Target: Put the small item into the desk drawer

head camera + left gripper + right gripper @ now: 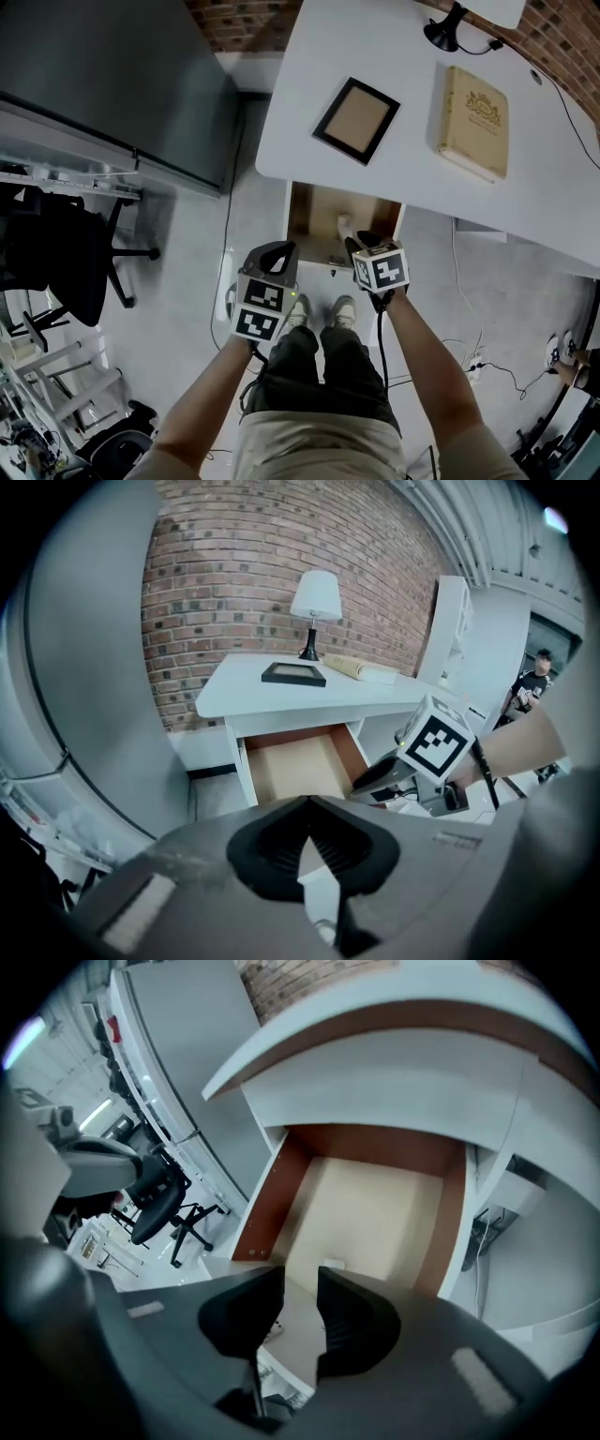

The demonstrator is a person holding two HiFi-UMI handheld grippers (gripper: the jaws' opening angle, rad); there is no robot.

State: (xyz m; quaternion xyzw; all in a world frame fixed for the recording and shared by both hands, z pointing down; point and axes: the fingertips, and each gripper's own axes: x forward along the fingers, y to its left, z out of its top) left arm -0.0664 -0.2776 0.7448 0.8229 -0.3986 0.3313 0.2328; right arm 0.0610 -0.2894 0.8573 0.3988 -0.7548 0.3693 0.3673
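Right gripper point(300, 1290) hovering at the open drawer point(263, 1194), jaws spread, nothing between them. Small white item point(333, 1264) lying on the drawer floor, showing just past the jaw tips. Left gripper point(307, 810) hanging beside the right one, tips pressing together, empty. Picture frame point(356, 120) and book point(474, 122) sitting on the desk point(412, 187).
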